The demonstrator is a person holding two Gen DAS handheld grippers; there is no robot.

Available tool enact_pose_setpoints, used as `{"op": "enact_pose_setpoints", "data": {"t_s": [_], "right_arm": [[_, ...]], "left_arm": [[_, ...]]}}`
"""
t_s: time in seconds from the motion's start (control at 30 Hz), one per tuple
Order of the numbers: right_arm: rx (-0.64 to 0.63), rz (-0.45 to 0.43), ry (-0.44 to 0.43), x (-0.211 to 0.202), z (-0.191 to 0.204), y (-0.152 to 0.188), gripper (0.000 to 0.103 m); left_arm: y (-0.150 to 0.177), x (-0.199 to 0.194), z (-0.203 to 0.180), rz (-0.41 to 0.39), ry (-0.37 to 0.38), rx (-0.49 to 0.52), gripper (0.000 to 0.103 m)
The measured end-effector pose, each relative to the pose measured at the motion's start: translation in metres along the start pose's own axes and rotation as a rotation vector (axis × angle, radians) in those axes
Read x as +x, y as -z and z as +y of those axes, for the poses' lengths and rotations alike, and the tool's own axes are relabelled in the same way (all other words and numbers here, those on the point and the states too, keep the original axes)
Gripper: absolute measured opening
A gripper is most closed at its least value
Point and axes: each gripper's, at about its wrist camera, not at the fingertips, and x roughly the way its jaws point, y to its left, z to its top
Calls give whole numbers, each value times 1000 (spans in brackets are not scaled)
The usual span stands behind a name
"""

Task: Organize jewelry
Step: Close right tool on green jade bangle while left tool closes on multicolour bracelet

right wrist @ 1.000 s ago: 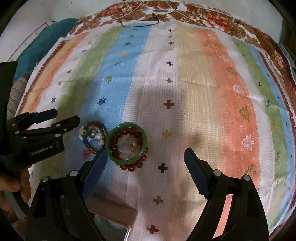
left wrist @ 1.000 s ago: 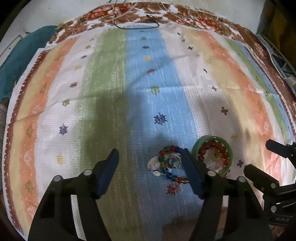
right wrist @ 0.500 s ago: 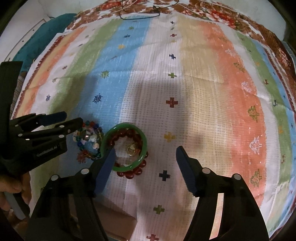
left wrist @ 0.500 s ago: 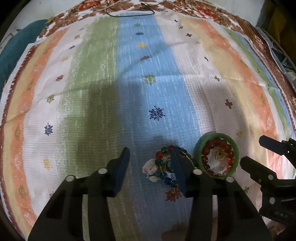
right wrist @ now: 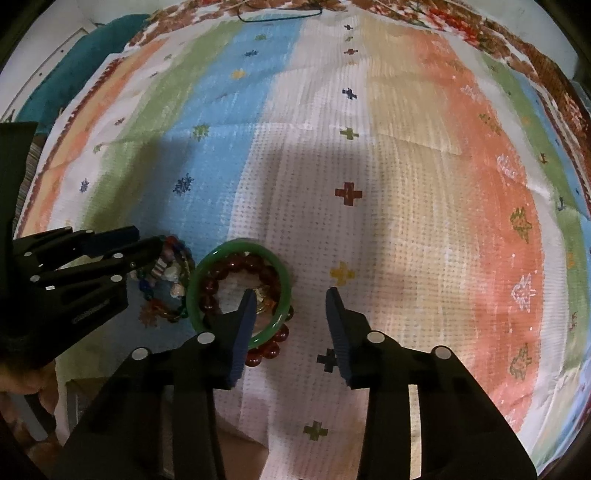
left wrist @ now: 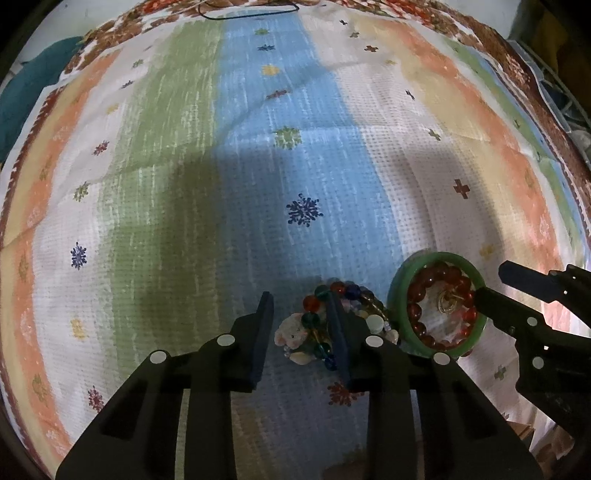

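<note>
A multicoloured bead and shell bracelet (left wrist: 312,325) lies on the striped cloth (left wrist: 258,184). My left gripper (left wrist: 301,325) is part open, its jaws straddling the bracelet's left side. To the right lies a green bangle (left wrist: 397,295) with a dark red bead bracelet (left wrist: 436,275) and a small gold piece (left wrist: 448,301) inside it. In the right wrist view my right gripper (right wrist: 290,314) is open; its left finger is inside the green bangle (right wrist: 229,254), its right finger on the cloth outside. The red bracelet (right wrist: 266,350) pokes out under the bangle.
A thin dark cord (left wrist: 251,13) lies at the cloth's far edge. Teal fabric (right wrist: 55,85) shows beyond the cloth on the left. The person's hand (right wrist: 22,380) holds the left gripper. A box-like object (right wrist: 92,398) sits near the front edge.
Both grippers have moved forward and down onto the jewelry and narrowed. The left now straddles the bead bracelet; the right's left finger has entered the green bangle.
</note>
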Motion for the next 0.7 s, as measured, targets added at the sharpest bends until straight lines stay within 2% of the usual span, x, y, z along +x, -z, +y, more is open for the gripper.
{"op": "enact_pose_setpoints", "data": {"t_s": [0.17,0.27,0.37,0.6,0.67,0.7], "right_arm": [[-12,3,-4,1,2,0,20],[-23,5,-8,1,4,1,16],[-35,7,-14,2,5,2,12],[-48,1,-15,1,6,4,9],[-46,-6,-19,-2,5,3,1],[-48,-12,-14,-4,5,2,1]], "left_arm": [[0,-1,-5,-3,0,16,15],[0,0,-4,-2,1,11,15],[0,-1,-4,-3,0,-1,9],[1,-5,-5,-12,-3,19,9],[0,-12,-3,-25,7,16,9],[0,-15,-2,-31,10,13,9]]}}
